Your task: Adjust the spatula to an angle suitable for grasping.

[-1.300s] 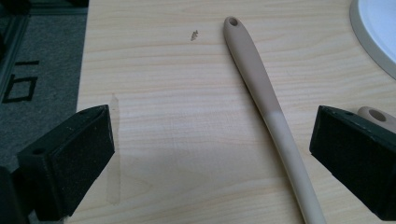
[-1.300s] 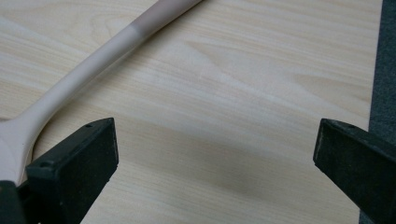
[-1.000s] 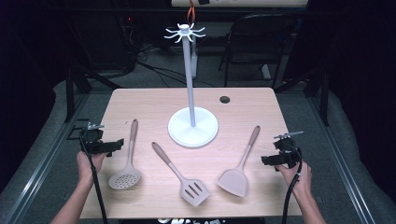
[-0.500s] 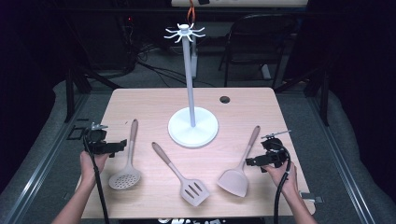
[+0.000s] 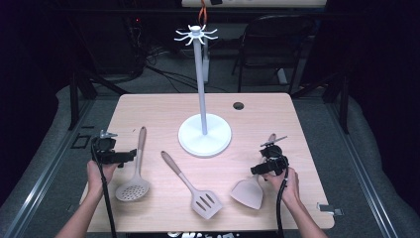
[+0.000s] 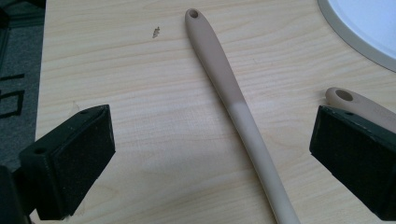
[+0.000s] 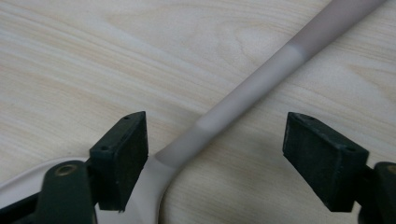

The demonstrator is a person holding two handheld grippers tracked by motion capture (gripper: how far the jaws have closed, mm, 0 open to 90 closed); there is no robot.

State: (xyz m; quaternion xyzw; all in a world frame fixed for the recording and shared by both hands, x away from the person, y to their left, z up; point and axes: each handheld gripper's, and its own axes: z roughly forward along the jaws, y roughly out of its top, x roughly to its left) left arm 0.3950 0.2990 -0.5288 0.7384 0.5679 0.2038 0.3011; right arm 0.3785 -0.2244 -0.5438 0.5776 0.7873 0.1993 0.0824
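Three utensils are lying on the table (image 5: 148, 106) in front of me: one skimmer (image 5: 134, 173) with a round holed head at the left, one slotted turner (image 5: 192, 187) in the middle, and one solid turner (image 5: 250, 191) at the right, all with their heads toward my side and their handles pointing toward the far edge. One white stand (image 5: 204, 131) is rising from a round base behind them, a single pole topped by a ring of hooks. I am working two grippers. I am holding the left gripper (image 5: 115, 155) at the table's left edge, just beside the skimmer's handle, and in the left gripper view its jaws are standing wide apart with that handle (image 6: 233, 100) running up between them, touching neither pad; the handle end of the slotted turner (image 6: 355, 100) is peeking over the right-hand pad, and the rim of the stand's base (image 6: 359, 39) is cutting across the top corner. I am holding the right gripper (image 5: 265, 167) over the solid turner, low on its handle near the head. In the right gripper view its jaws are also spread wide, straddling the neck where handle (image 7: 261, 86) meets blade; the near pad is sitting just over the blade's edge, though I cannot tell whether it is touching. Neither gripper is holding anything. One dark round hole (image 5: 238, 105) is showing in the tabletop beyond the stand.
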